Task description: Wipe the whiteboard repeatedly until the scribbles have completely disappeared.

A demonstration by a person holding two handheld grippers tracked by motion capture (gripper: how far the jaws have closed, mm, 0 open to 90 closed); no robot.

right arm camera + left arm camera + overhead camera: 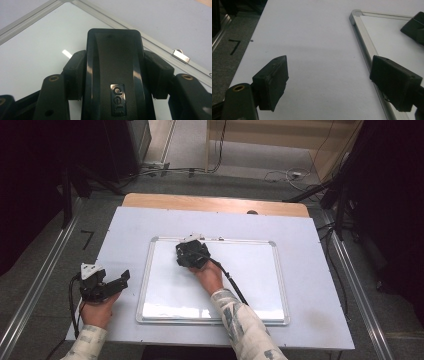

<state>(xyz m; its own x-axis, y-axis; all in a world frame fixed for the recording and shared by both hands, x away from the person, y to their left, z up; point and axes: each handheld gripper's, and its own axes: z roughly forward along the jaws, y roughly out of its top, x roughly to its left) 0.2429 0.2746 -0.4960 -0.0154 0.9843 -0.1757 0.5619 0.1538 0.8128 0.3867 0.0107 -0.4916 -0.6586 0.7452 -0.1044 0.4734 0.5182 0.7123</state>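
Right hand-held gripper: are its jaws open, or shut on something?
Shut on the black eraser. In the right gripper view both jaws press against its sides over the whiteboard; the right hand-held gripper sits near the board's top edge.

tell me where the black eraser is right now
The black eraser sits clamped in the right hand-held gripper, on the whiteboard near its far-left corner in the high view.

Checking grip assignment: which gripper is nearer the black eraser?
Right. The right gripper is clamped on the black eraser over the whiteboard; the left gripper sits open off the whiteboard's left edge.
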